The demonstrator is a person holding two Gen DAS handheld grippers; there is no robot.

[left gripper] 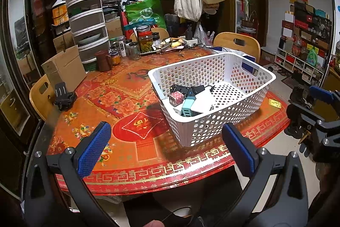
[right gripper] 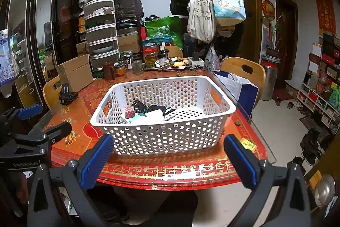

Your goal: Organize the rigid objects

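A white perforated basket (left gripper: 263,76) (right gripper: 225,112) stands on the red patterned table. Inside lie several chargers: a pink checked cube (left gripper: 176,99) (right gripper: 129,111), a teal multi-port charger (left gripper: 187,108), a white block (left gripper: 204,102) (right gripper: 154,116) and black adapters with cable (left gripper: 182,88) (right gripper: 153,108). My left gripper (left gripper: 167,150) is open and empty, near the table's front edge, left of the basket. My right gripper (right gripper: 170,161) is open and empty, in front of the basket's near wall. Each gripper also shows at the edge of the other's view.
A black clip-like holder (left gripper: 64,96) (right gripper: 67,95) lies at the table's left. A cardboard box (left gripper: 65,69), a brown mug (left gripper: 104,60), jars (left gripper: 145,39) and a power strip (left gripper: 191,40) crowd the far side. A yellow packet (left gripper: 274,103) (right gripper: 247,144) lies right of the basket. Wooden chairs surround the table.
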